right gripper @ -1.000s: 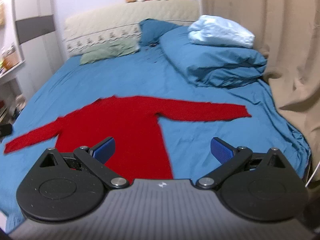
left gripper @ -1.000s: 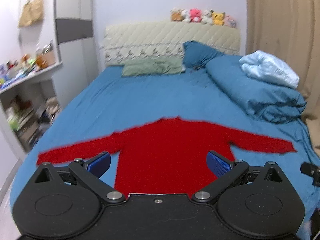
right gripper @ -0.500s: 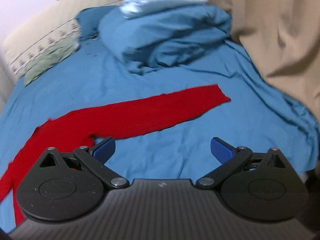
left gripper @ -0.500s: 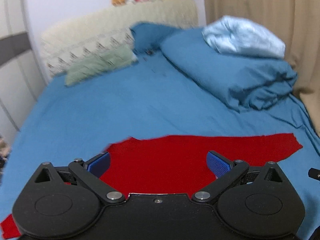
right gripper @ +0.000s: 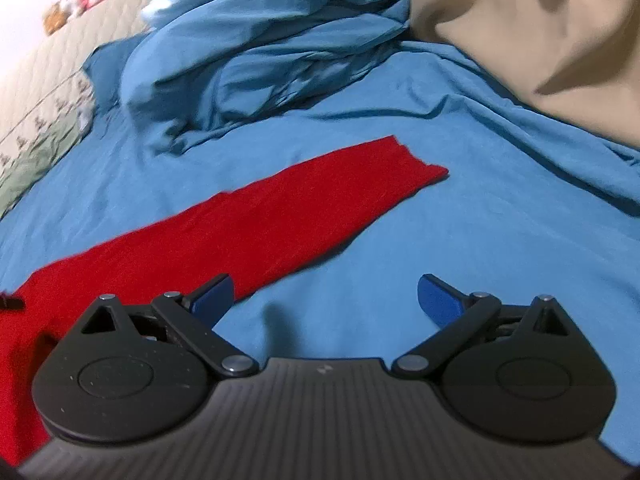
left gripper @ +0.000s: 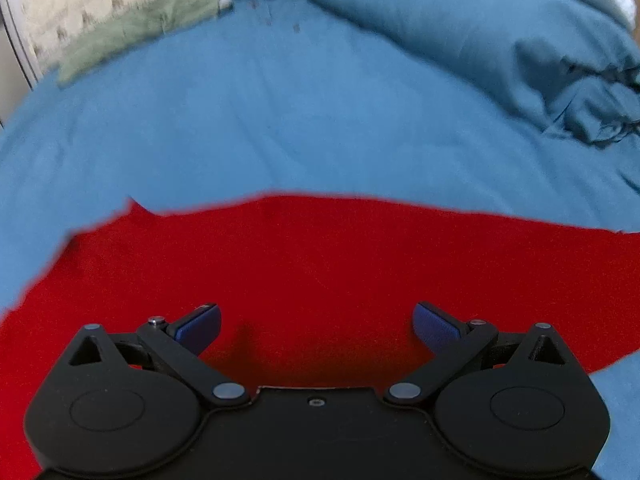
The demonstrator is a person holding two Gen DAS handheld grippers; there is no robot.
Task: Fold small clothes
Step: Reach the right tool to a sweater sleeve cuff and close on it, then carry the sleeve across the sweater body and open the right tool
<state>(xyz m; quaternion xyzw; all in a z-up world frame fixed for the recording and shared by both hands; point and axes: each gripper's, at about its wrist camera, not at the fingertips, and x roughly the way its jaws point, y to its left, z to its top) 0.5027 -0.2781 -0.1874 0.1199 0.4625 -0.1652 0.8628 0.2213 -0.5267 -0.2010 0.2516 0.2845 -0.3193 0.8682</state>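
Both grippers gaping, empty. Sleeve [right gripper: 280, 216] runs lower left to cuff [right gripper: 416, 164] at frame centre; right gripper [right gripper: 324, 300] sits beside its near edge, nearer the cuff. Left gripper [left gripper: 316, 324] is over the sweater [left gripper: 320, 264] body, probably the shoulder; blurry

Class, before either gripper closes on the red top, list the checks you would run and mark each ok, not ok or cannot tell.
1. Left gripper open and empty: ok.
2. Right gripper open and empty: ok.
3. Left gripper over the red top: ok.
4. Right gripper lined up with the sleeve: not ok; only its left finger reaches the cloth, the rest sits over the blue sheet.
5. Sleeve flat and straight: ok.
6. Fingertips touching the fabric: cannot tell.
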